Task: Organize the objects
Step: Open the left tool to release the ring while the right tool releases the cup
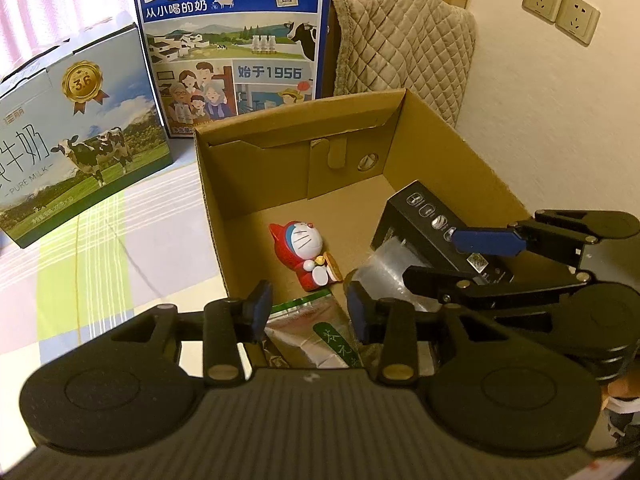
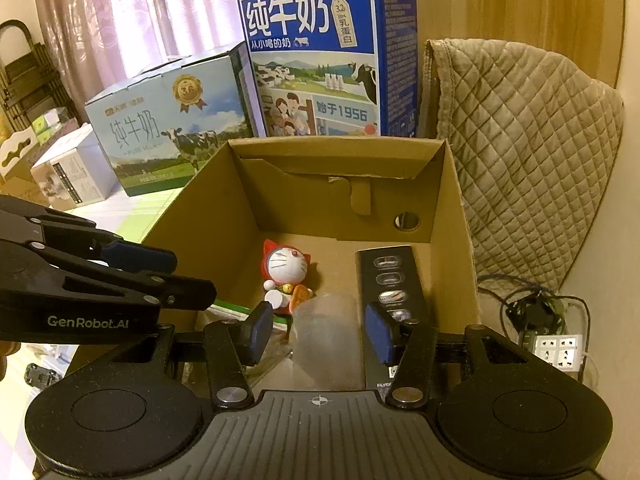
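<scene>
Cardboard box (image 2: 460, 208) sits open on the bed, already holding a Doraemon figure (image 2: 286, 276), a black carton (image 2: 394, 280), a clear plastic cup (image 2: 328, 340) and a snack packet (image 1: 316, 328). We have the right gripper (image 2: 318, 334) wide open straddling the cup, and the left gripper (image 1: 308, 308) wide open above the packet, both empty. Risk as we see it: the cup is thin and looks light, so a hard squeeze crushes it, and the two grippers are crowded enough to collide inside the box.
</scene>
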